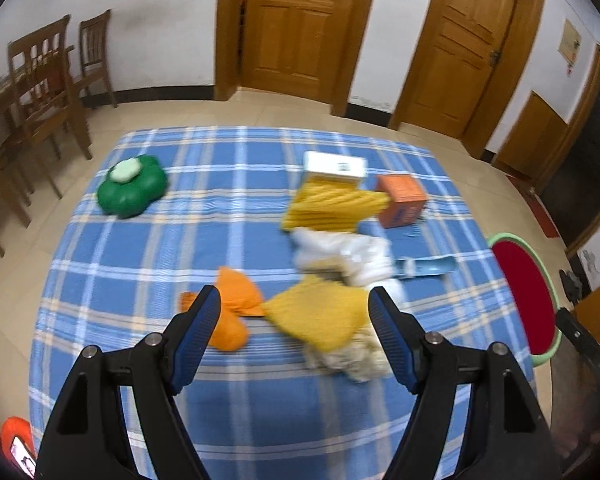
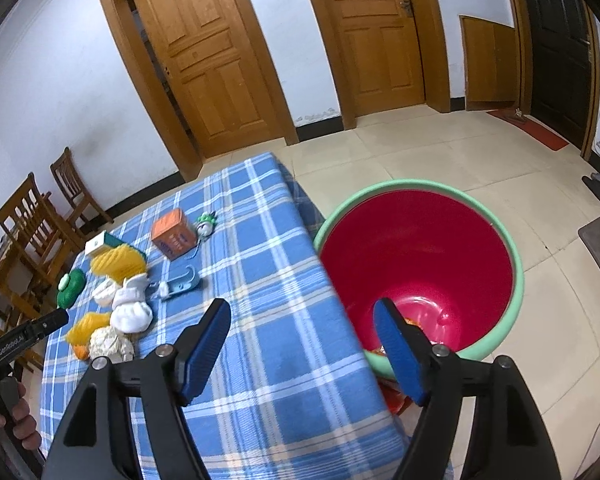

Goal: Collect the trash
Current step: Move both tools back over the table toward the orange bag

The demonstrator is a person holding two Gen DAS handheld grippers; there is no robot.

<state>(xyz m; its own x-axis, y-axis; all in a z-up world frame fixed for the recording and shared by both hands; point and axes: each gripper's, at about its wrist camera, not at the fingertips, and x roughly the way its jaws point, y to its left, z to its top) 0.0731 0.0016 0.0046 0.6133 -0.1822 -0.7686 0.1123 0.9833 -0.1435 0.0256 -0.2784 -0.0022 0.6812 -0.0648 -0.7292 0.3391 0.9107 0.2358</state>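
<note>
With your right gripper (image 2: 302, 346) wide open and empty over the red, green-rimmed bucket (image 2: 516, 276), lower your equally open, empty left gripper (image 1: 295, 334) onto the crumpled yellow knitted cloth (image 1: 320, 316) on the blue plaid counter (image 1: 140, 264).

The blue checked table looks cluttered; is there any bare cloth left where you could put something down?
Yes. The tablecloth is bare along the edge beside the red bin, and in front of the pile toward the camera. Another free stretch lies between the green flower-shaped object and the yellow cloth. It is crowded where yellow, white and orange pieces bunch together.
</note>
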